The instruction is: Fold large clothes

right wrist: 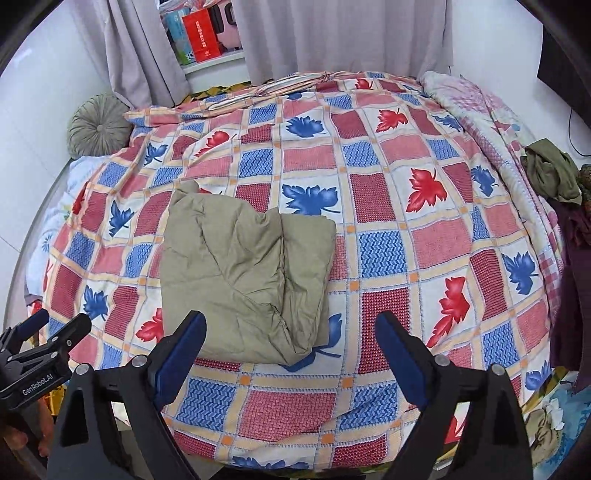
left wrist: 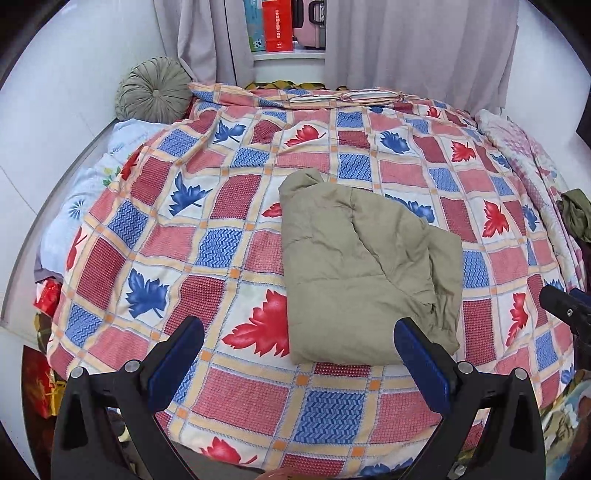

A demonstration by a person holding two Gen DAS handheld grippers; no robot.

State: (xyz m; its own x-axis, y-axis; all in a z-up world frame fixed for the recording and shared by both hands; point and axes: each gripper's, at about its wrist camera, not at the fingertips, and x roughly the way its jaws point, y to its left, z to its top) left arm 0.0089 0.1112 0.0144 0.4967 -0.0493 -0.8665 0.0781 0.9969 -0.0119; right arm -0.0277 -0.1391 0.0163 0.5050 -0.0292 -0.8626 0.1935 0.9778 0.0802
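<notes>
A khaki-green garment (left wrist: 362, 269) lies folded into a rough rectangle on the checked leaf-print bedspread (left wrist: 236, 206); it also shows in the right wrist view (right wrist: 243, 273). My left gripper (left wrist: 299, 354) is open and empty, hovering just short of the garment's near edge. My right gripper (right wrist: 291, 343) is open and empty, over the garment's near right corner. The left gripper's body (right wrist: 40, 354) shows at the left edge of the right wrist view, and the right gripper's tip (left wrist: 565, 302) at the right edge of the left wrist view.
A round green cushion (left wrist: 153, 88) sits at the bed's far left by the wall. A pink quilt (right wrist: 480, 107) runs along the right side, with a crumpled olive cloth (right wrist: 550, 173) on it. Curtains and a shelf with a red box (left wrist: 279, 26) stand behind.
</notes>
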